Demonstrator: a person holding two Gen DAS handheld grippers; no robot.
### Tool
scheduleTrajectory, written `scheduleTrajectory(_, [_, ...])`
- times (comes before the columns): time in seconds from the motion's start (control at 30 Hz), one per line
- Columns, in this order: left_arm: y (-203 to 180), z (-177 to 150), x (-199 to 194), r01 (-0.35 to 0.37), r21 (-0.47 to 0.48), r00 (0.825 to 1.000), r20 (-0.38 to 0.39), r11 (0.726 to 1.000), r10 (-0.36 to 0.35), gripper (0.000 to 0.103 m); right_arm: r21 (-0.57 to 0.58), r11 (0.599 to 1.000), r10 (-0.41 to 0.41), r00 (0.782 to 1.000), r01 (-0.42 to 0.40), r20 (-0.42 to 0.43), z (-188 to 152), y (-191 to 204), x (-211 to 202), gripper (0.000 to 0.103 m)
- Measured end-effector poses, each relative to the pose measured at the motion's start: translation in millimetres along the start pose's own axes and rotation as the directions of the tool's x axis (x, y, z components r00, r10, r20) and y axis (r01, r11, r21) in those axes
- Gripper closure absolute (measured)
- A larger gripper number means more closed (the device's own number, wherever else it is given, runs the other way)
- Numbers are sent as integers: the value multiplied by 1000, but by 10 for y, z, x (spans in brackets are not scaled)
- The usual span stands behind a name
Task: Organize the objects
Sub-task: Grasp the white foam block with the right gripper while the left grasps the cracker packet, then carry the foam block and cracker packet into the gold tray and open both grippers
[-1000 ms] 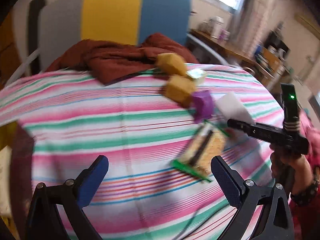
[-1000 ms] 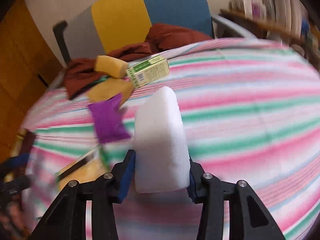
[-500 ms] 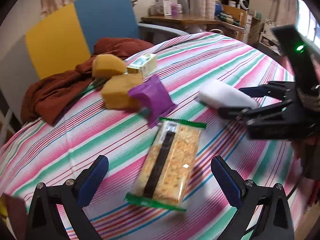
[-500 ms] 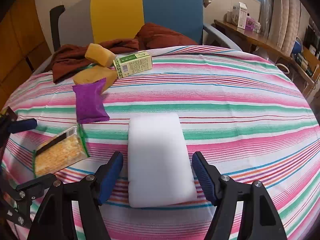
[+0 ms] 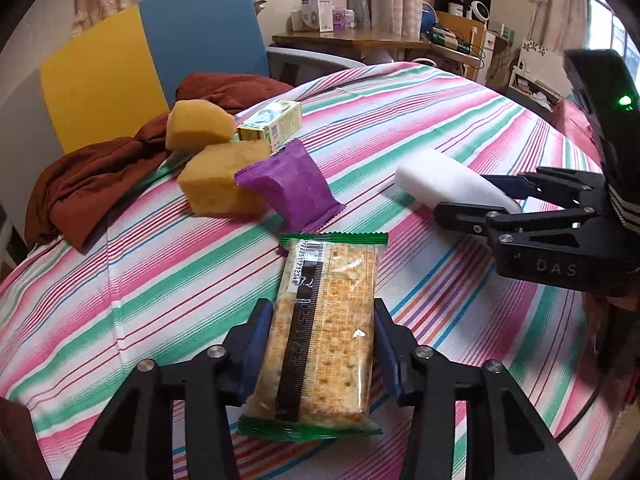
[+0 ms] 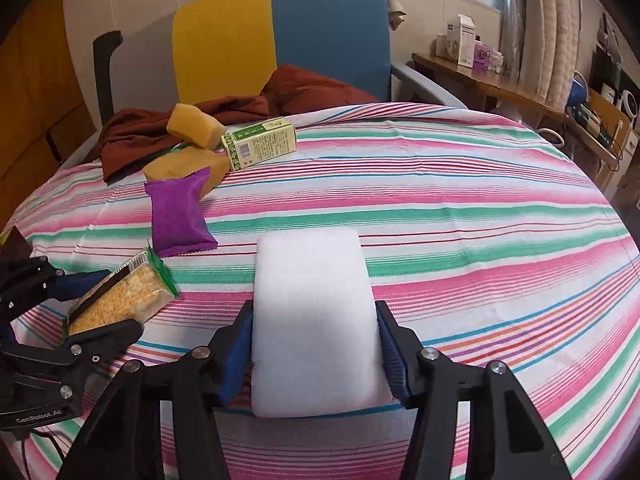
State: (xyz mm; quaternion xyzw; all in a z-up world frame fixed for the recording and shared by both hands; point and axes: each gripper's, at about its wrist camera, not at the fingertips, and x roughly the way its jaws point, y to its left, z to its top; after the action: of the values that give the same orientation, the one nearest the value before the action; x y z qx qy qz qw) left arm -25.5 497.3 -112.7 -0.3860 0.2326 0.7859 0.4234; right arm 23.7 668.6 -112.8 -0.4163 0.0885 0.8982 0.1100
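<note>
My left gripper (image 5: 322, 336) is shut on a cracker packet (image 5: 324, 328) with green ends, lying on the striped tablecloth (image 5: 160, 272). The packet also shows in the right wrist view (image 6: 120, 300), with the left gripper (image 6: 100, 300) around it. My right gripper (image 6: 314, 328) is shut on a white sponge block (image 6: 314, 312) resting on the cloth; it shows at the right of the left wrist view (image 5: 448, 180). A purple packet (image 5: 292, 184), two yellow sponges (image 5: 222, 176) (image 5: 198, 124) and a green box (image 5: 272, 122) lie further back.
A dark red cloth (image 6: 240, 116) is bunched at the table's far edge, in front of a yellow and blue chair (image 6: 280, 36). A wooden desk (image 6: 500, 84) with boxes stands at the right. The table edge curves away at the right.
My left gripper moved forward over the cracker packet and closed on it. My right gripper let the white sponge down, opened, then closed on it again.
</note>
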Motion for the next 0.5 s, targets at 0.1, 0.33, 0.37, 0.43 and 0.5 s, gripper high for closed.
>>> scheduleTrajectory(0.1, [35,-31,-39,-19,-27,1000,10,999,19,56,-6,1000,-16,999,16,42,-30,61,-112,46])
scheduleTrajectory(0.33, [202,-236,-363,-63,-135,992,101,989,77,57,6,1000,-16,998,16,54,-108,226,-260,46])
scheduleTrajectory(0.37, [229,-275,-423,-64,-151,990,116,986,82,57,16,1000,-14,999,14,52,-130,252,-289,46])
scheduleTrajectory(0.43, [272,-356,-540,-63,-180,986,140,982,89,57,29,999,-18,999,17,46,-180,304,-336,46])
scheduleTrajectory(0.5, [315,-426,-632,-62,-203,983,155,977,95,57,55,998,-16,999,13,42,-252,368,-405,46])
